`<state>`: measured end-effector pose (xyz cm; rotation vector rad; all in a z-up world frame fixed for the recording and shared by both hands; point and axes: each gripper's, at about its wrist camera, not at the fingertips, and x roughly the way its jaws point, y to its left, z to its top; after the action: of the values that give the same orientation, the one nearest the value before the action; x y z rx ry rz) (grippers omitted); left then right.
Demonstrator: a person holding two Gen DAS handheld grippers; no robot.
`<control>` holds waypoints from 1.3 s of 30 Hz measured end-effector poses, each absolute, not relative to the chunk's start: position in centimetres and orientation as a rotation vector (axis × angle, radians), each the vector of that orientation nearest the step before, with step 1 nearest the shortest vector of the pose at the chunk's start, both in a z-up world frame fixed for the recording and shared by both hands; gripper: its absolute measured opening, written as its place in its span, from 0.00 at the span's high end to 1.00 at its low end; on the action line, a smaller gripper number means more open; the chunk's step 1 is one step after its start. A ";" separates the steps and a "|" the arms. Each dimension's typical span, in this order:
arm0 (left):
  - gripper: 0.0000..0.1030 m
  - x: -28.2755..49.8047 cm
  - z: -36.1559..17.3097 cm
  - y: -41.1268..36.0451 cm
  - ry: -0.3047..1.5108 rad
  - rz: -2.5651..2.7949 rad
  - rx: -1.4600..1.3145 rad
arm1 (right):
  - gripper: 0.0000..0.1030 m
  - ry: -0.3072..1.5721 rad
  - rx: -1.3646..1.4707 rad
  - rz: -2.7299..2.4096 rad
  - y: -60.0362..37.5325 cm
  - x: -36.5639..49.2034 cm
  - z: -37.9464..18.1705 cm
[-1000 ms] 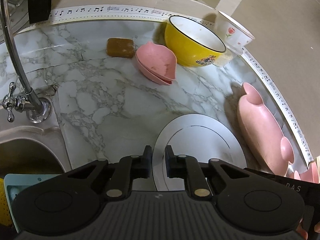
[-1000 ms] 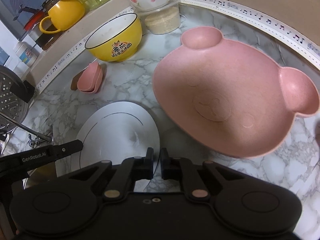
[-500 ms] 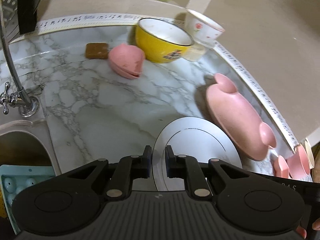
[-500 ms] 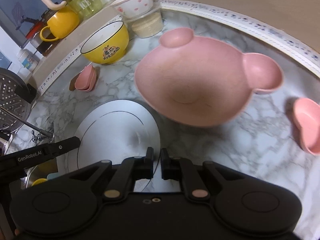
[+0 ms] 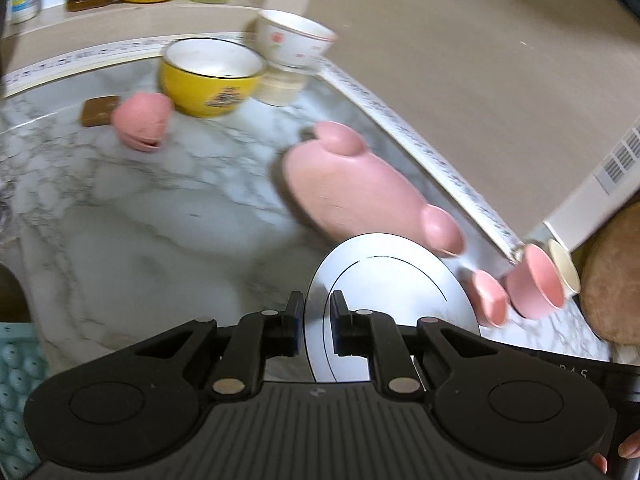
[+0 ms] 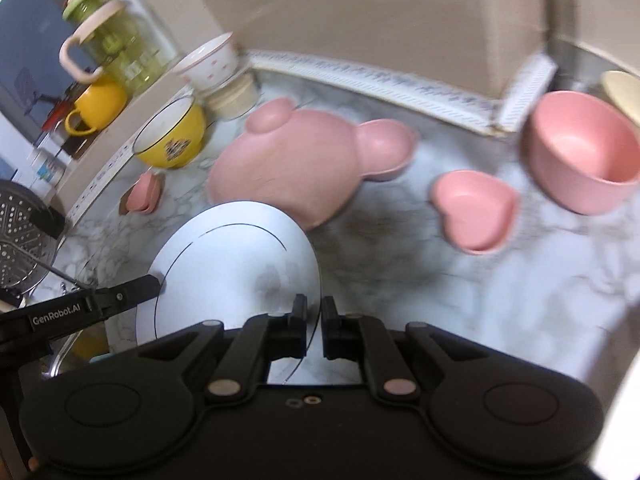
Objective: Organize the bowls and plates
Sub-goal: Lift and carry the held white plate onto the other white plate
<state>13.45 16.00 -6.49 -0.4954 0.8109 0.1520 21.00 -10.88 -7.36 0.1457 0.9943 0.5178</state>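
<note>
A round white plate (image 5: 384, 300) (image 6: 232, 276) hangs above the marble counter, held from two sides. My left gripper (image 5: 317, 330) is shut on its left rim, my right gripper (image 6: 315, 330) shut on its right rim. Beyond the plate lies a pink bear-shaped plate (image 5: 352, 188) (image 6: 304, 160). A yellow bowl (image 5: 210, 76) (image 6: 172, 140) and a white flowered bowl (image 5: 294, 42) (image 6: 208, 64) on a clear tub stand at the back. Stacked pink heart dishes (image 5: 140, 124) (image 6: 144, 196) sit left; another heart dish (image 6: 474, 208) and a pink bowl (image 6: 584, 152) sit right.
A brown sponge (image 5: 98, 110) lies by the stacked dishes. On the ledge stand a yellow mug (image 6: 96, 106) and a green jar (image 6: 120, 48). A metal steamer (image 6: 20, 232) is at the left, a light blue tray (image 5: 16, 400) at the lower left. Wall corner (image 6: 516, 92) juts out right.
Both grippers have carried the white plate to the right and a little upward. The tap and sink have left the view; the pink bowl and heart dish on the right have come in.
</note>
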 end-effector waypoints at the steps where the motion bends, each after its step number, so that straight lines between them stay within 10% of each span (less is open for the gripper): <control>1: 0.87 13.5 -6.4 15.3 0.809 0.142 -0.492 | 0.93 0.989 0.151 0.507 -11.6 20.8 -7.2; 39: 0.87 17.9 -9.1 -13.6 0.986 -0.323 -0.220 | 0.93 0.939 0.375 0.092 -40.5 12.1 -9.0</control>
<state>17.86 -13.56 -9.08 -0.2202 0.9861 -0.3229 12.10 -40.54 -8.99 0.3749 0.9391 0.0919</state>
